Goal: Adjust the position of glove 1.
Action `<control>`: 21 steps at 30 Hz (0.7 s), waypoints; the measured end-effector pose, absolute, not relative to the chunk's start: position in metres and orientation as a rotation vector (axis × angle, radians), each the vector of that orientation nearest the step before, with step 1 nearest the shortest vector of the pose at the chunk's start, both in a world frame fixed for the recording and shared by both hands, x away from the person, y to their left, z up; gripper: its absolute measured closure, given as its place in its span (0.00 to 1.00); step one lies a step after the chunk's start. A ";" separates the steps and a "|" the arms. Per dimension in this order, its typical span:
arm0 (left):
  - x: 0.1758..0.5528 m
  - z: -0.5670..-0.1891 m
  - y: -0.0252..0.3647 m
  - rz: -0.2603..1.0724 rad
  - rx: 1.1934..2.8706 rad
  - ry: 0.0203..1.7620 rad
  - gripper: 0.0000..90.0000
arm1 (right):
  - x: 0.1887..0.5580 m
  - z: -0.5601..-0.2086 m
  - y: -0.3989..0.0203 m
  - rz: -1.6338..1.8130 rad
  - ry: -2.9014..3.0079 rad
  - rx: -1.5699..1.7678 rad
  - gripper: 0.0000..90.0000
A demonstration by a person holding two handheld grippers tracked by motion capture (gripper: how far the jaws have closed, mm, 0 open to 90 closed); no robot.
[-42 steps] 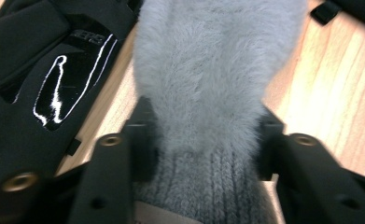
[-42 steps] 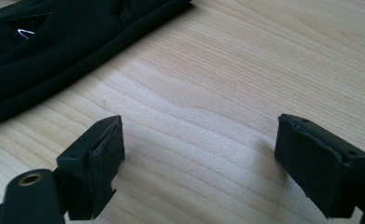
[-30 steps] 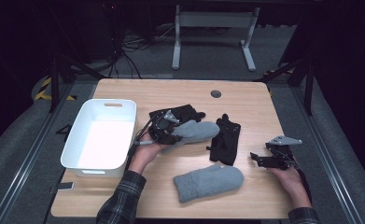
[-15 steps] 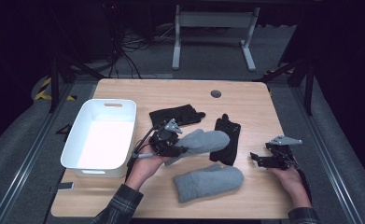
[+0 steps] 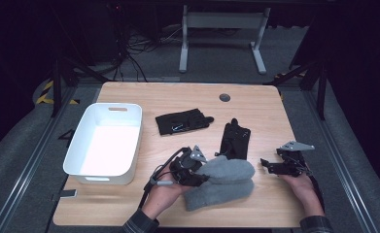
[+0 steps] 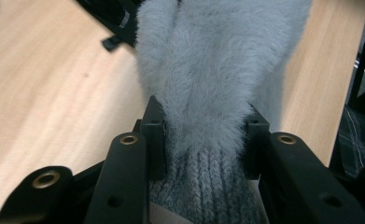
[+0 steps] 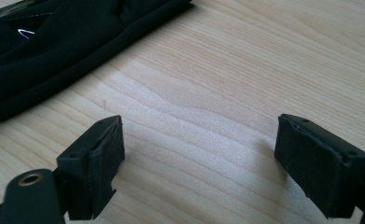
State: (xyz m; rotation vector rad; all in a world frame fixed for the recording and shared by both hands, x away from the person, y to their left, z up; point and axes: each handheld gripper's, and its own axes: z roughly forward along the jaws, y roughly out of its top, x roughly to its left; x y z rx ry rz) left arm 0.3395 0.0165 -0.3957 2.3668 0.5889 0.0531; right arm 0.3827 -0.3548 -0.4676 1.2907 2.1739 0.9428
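- Grey fleece mitten [image 5: 226, 169], fuzzy body w/ ribbed knit cuff, is pinched at the cuff by the left tongs [image 5: 197, 171]; in the left gripper view both jaws press in on the knit, mitten [image 6: 217, 70] stretching away over pale wood.
- Mitten lies across its twin, a second grey mitten [image 5: 221, 192], near the front middle of the bench [image 5: 129, 199]; the two touch, upper one roughly on top.
- Left tongs: closed down on the cuff, gap no wider than the bunched fabric.
- Right tongs [image 5: 275, 166]: jaws spread wide, nothing between them; in the right gripper view they [image 7: 199, 158] frame bare wood, resting low at the bench's right side, apart from the mittens.
- Black glove [image 5: 234, 140] lies just behind the mittens, fingers pointing away; its edge shows at top left of the right gripper view.
- Another black glove [image 5: 182, 122] lies farther back, toward centre.
- White bin [image 5: 76, 155], no contents visible, sits at the left, near the left hand.
- Step, as I judge it: pairing the grey mittens, w/ one being laid on its mate.
- Next move prob. calls for squaring the cuffs together, then letting go; right tongs could pin the lower mitten. Bin may be the destination, can't be sure.
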 end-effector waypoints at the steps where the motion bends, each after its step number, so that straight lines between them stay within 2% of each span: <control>1: 0.338 -0.397 0.015 0.057 2.381 0.583 0.72 | 0.383 -0.468 -0.355 0.943 2.176 1.290 0.18; 8: 0.324 -0.405 0.006 0.076 2.413 0.581 0.70 | 0.383 -0.468 -0.355 0.943 2.176 1.290 0.18; 11: 0.321 -0.407 0.003 0.074 2.432 0.563 0.66 | 0.383 -0.468 -0.355 0.943 2.174 1.290 0.18; 13: 0.320 -0.409 0.001 0.065 2.432 0.561 0.60 | 0.383 -0.468 -0.355 0.943 2.174 1.290 0.18; 14: 0.319 -0.408 0.000 0.059 2.440 0.552 0.50 | 0.383 -0.468 -0.355 0.942 2.175 1.290 0.18; 16: 0.320 -0.408 0.000 0.048 2.436 0.543 0.39 | 0.383 -0.468 -0.355 0.942 2.176 1.290 0.18; 17: 0.320 -0.406 0.001 0.037 2.428 0.536 0.39 | 0.383 -0.468 -0.355 0.942 2.174 1.290 0.18; 19: 0.323 -0.399 0.004 -0.008 2.401 0.513 0.27 | 0.383 -0.468 -0.355 0.943 2.174 1.290 0.18; 21: 0.325 -0.393 0.006 -0.007 2.386 0.494 0.24 | 0.383 -0.468 -0.355 0.943 2.174 1.290 0.18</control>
